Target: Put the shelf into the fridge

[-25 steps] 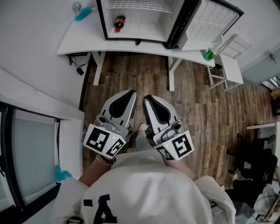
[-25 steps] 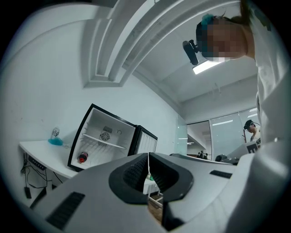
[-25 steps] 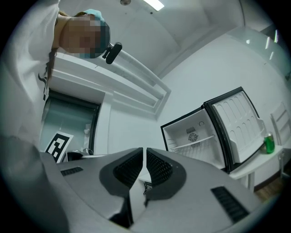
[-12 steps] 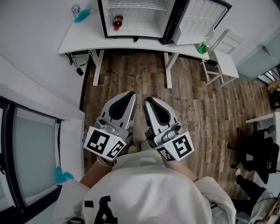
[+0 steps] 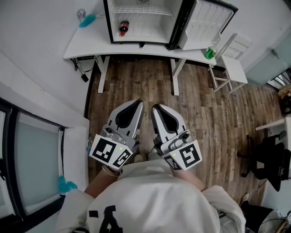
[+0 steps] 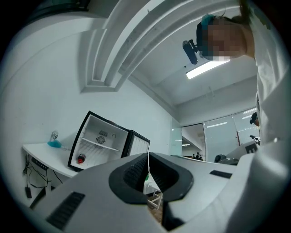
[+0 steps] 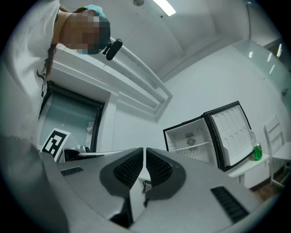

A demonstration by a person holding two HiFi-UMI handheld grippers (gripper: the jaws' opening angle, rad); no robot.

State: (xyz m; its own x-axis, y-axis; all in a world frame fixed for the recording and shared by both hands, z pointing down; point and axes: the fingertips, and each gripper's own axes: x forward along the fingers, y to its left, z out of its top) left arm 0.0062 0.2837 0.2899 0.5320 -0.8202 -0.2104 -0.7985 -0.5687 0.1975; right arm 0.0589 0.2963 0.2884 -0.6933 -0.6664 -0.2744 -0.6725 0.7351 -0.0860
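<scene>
The small fridge stands open on a white table, its door swung to the right. A white wire shelf sits across the inside, and a cola bottle lies below it. Both grippers are held side by side close to the person's body, far from the fridge, over the wooden floor. My left gripper is shut and holds nothing. My right gripper is likewise shut and holds nothing. The left gripper view shows the fridge beyond the closed jaws, and the right gripper view shows the fridge too.
A green bottle stands at the table's right end, next to a white folding stool. A teal object lies on the table left of the fridge. A black office chair is at the right, and a glass door at the left.
The head view has shifted slightly, so the fridge and table sit a little lower in the picture. Both grippers stay shut, side by side.
</scene>
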